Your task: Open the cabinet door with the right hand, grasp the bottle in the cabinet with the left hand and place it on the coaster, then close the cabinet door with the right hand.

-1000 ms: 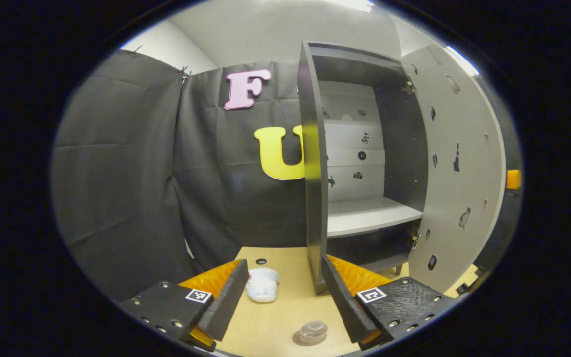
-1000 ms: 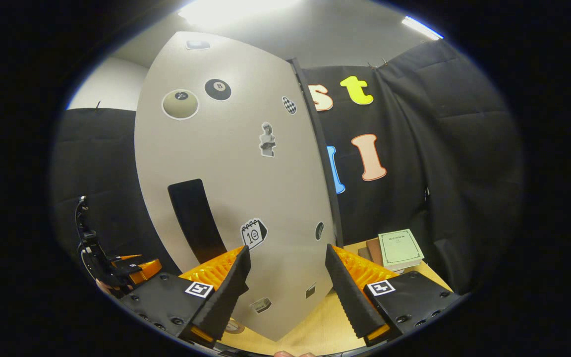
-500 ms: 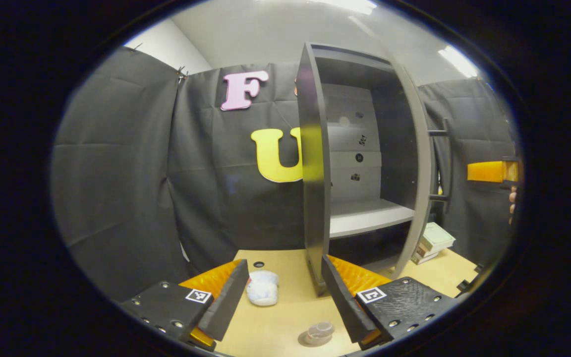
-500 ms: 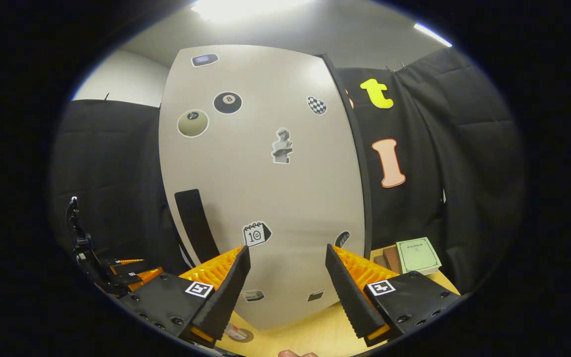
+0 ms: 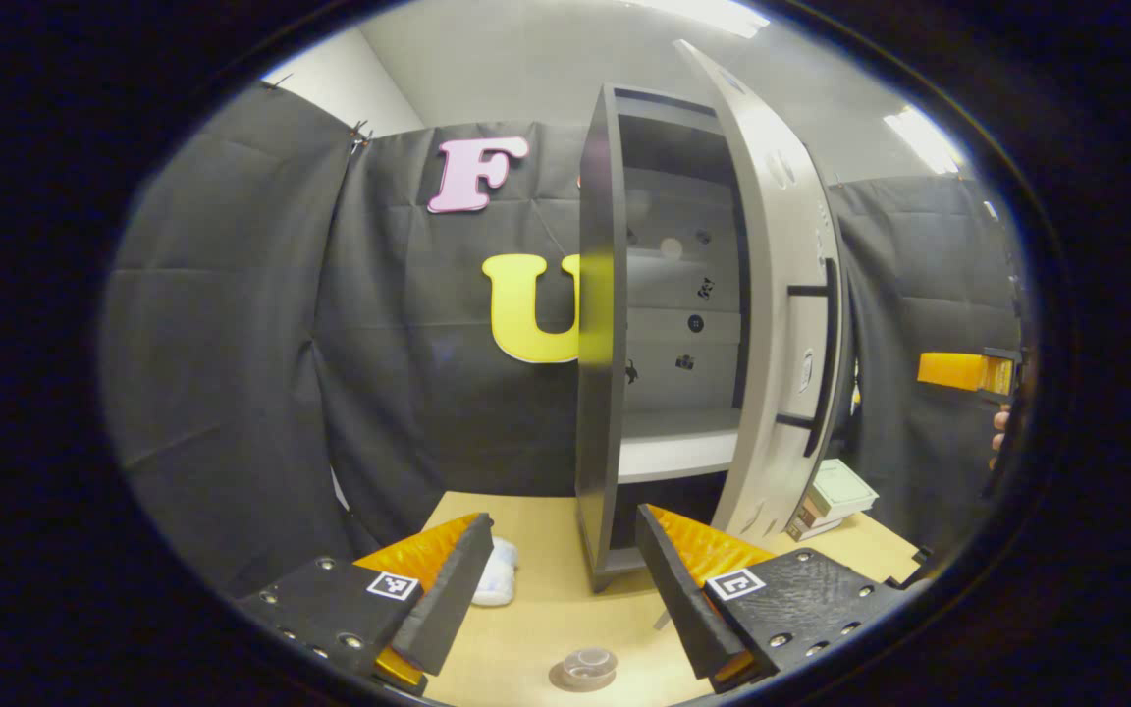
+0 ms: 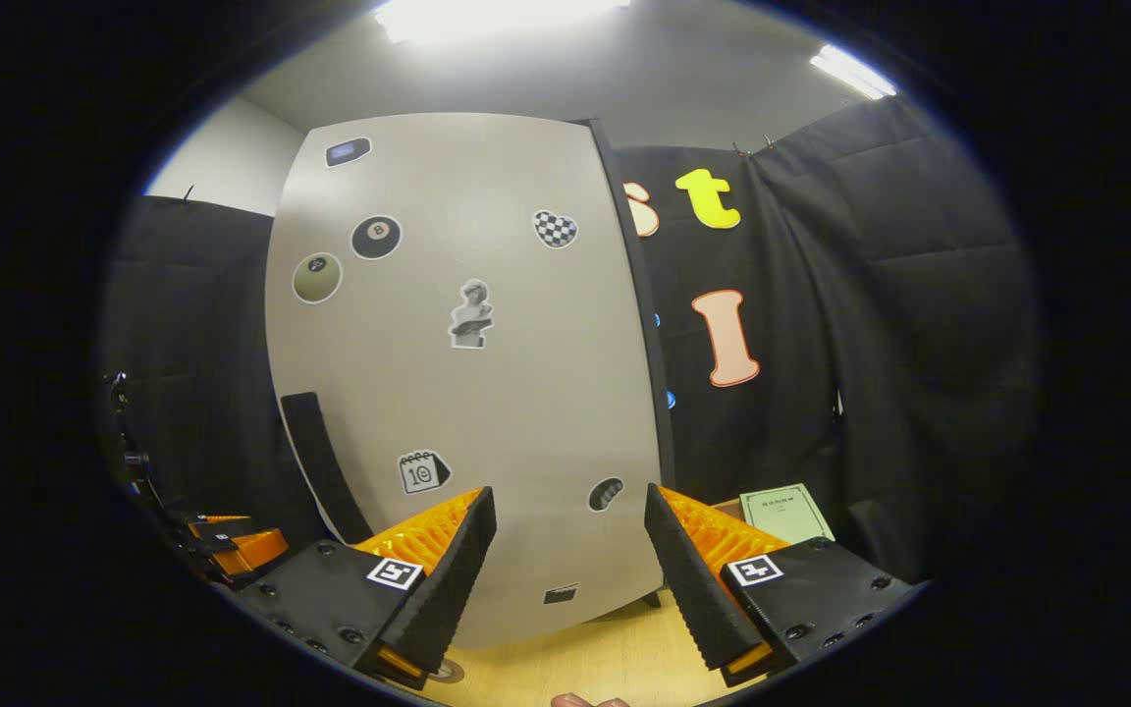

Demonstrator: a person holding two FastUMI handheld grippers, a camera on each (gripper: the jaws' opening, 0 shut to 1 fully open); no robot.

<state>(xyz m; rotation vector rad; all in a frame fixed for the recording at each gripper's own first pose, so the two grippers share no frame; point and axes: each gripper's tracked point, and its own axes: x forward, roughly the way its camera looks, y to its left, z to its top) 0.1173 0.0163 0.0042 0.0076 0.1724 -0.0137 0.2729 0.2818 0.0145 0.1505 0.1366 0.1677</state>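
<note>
Grey door (image 6: 467,393) hides cabinet (image 5: 615,393) interior; both tools spread, empty; bottle (image 5: 495,579) part-hidden.

The cabinet (image 5: 603,334) is seen upright on the desk, dark-framed, with a pale inner shelf (image 5: 673,447). Its grey door (image 5: 777,344), dotted with stickers and fitted with a black bar handle (image 5: 826,358), is left partly ajar. A clear round coaster (image 5: 585,668) lies flat in front.

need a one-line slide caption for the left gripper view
Open left gripper over the table, facing a cabinet with its door partly shut and shelf bare.
</note>
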